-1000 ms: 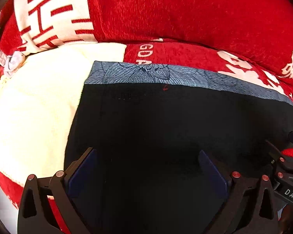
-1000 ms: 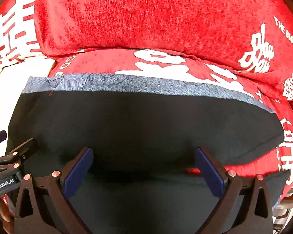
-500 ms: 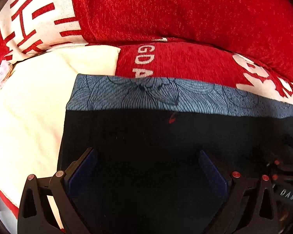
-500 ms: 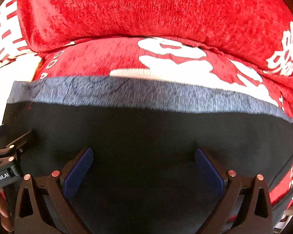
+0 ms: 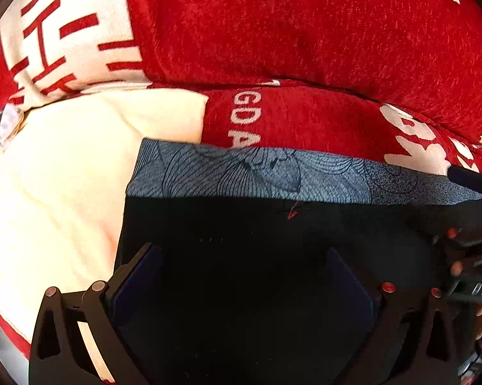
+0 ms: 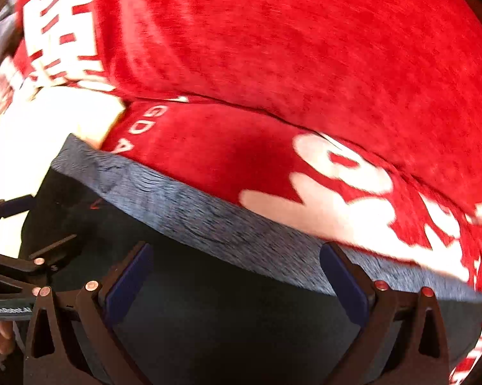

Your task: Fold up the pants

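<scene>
The black pants (image 5: 241, 256) lie flat on a red sofa seat, with a grey-blue patterned waistband (image 5: 257, 176) along the far edge. They also show in the right wrist view (image 6: 224, 320), waistband (image 6: 208, 221) slanting down to the right. My left gripper (image 5: 241, 276) is open and empty over the pants' left part. My right gripper (image 6: 237, 276) is open and empty over their right part. Each gripper shows at the edge of the other's view.
A red sofa back cushion (image 5: 289, 32) with white lettering rises right behind the pants. A cream patch of the seat cover (image 5: 54, 192) lies left of the pants. The red seat (image 6: 208, 147) continues beyond the waistband.
Both grippers have stayed open over the pants. The right wrist view has tilted and swung left with motion blur, and the waistband now lies closer to its fingers.
</scene>
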### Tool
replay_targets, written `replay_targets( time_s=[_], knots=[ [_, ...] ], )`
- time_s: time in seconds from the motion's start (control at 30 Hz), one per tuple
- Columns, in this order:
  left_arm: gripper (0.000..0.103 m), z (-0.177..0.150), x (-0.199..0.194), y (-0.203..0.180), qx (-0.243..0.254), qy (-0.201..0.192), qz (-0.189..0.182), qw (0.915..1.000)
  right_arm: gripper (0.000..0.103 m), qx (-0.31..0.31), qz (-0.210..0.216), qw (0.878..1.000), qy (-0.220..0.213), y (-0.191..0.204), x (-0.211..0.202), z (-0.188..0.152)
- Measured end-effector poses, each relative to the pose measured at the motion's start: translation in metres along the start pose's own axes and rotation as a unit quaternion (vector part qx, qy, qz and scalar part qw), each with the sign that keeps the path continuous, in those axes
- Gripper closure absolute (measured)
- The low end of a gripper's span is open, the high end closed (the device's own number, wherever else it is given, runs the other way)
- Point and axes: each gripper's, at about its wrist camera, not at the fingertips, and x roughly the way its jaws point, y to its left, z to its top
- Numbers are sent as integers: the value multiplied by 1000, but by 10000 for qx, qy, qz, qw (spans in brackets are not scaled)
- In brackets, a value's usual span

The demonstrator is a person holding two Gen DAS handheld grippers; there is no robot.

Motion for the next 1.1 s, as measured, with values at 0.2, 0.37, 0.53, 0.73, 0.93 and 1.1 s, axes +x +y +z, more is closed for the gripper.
replay_targets(
  time_s=[0.2, 0.37, 0.53, 0.73, 0.93, 1.1],
  knots=[
    [0, 8, 4, 1, 121, 78, 49, 9999, 0, -1050, 263, 9938, 246, 7, 18, 16],
    [0, 11, 11, 0, 190, 138, 79, 9997, 0, -1642, 546, 9834, 541, 7, 41, 23],
    [0, 12, 14, -5, 275, 163, 36, 9995, 0, -1306, 1247, 9807, 753, -4, 65, 30],
    [0, 14, 14, -4, 181, 216, -227, 9993, 68, -1824, 1802, 9639, 712, 12, 45, 23],
    [0, 15, 3, 15, -260, 239, -571, 9977, 91, -2157, 1164, 9692, 261, 28, 18, 10],
    [0, 23, 0, 33, -995, 460, -1115, 9877, 93, -2206, 911, 9706, -302, 34, -16, -7]
  ],
)
